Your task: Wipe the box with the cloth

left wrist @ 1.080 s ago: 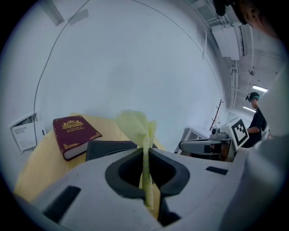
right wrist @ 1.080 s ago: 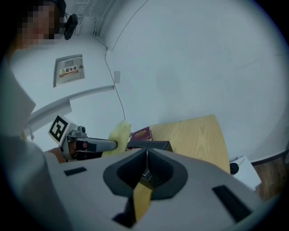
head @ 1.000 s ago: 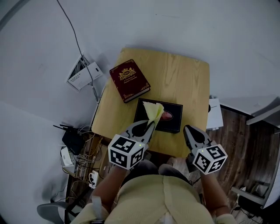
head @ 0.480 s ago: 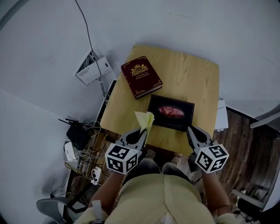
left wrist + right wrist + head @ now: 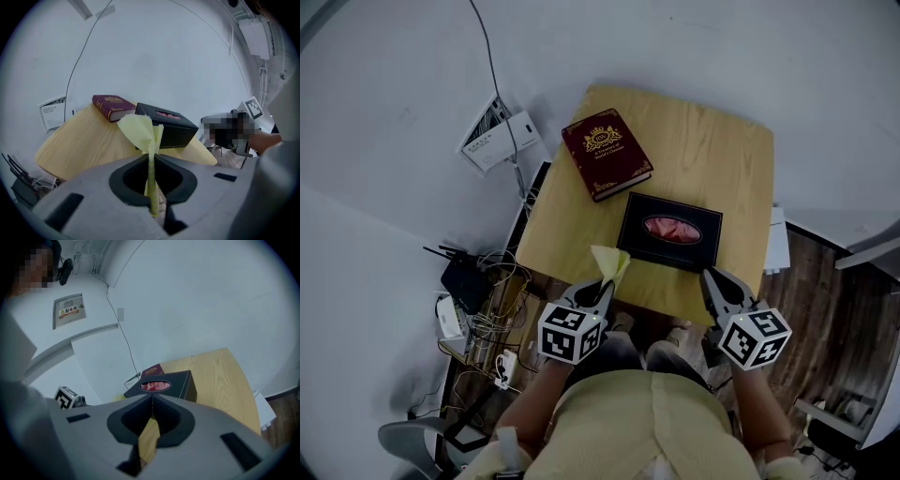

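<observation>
A black box (image 5: 672, 231) with an oval top opening showing something red lies on the wooden table (image 5: 712, 159). My left gripper (image 5: 605, 284) is shut on a pale yellow cloth (image 5: 610, 262), which stands up from the jaws at the table's near edge, short of the box. In the left gripper view the cloth (image 5: 140, 131) rises between the closed jaws of the left gripper (image 5: 151, 157), with the box (image 5: 168, 125) beyond it. My right gripper (image 5: 713, 280) hangs shut and empty off the near right corner. The right gripper (image 5: 151, 397) faces the box (image 5: 168, 383).
A dark red book (image 5: 607, 154) lies on the table's far left, close to the box. On the floor at left are a white device with cable (image 5: 500, 142) and a black router with tangled wires (image 5: 464, 281). White sheets (image 5: 776, 246) lie right of the table.
My left gripper has drawn back with the cloth from over the box to the table's near edge and sunk lower. The right gripper has hardly shifted.
</observation>
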The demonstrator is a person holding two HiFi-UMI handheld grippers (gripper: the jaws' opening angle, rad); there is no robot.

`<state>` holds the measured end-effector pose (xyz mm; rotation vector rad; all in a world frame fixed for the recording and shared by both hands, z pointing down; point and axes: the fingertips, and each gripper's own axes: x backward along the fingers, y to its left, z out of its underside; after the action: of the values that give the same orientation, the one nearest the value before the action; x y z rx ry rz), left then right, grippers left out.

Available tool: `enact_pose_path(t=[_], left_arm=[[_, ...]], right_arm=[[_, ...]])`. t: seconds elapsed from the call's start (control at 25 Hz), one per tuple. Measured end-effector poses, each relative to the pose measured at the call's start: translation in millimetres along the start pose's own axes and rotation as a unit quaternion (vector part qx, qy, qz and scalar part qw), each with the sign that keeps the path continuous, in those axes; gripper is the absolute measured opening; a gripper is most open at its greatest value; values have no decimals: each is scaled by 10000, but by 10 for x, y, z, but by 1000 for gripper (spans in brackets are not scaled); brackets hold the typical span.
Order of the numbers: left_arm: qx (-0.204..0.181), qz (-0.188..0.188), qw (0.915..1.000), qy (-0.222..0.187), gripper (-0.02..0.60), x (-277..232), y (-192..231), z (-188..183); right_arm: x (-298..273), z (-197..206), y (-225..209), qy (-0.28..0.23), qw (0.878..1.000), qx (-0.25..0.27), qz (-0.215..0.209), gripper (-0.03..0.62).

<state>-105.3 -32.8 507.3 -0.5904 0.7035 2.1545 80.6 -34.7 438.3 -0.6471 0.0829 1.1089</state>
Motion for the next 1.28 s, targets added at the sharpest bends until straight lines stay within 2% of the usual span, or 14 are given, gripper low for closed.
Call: enact_pose_path(t=[0.2,0.68,1.28], left_arm=[[28,66,9997,246,29,-210,2,4],[-270,600,9968,444,29,-555,-380,-101],[-820,1360,9843,773,29,-933,-1102,-97]], right_arm=[[26,22,-30,-6,10000,-70,53,31],[174,14,-231,-112,9993,-213,290,31],[354,89,-523,-87,9979,-325,547,31]])
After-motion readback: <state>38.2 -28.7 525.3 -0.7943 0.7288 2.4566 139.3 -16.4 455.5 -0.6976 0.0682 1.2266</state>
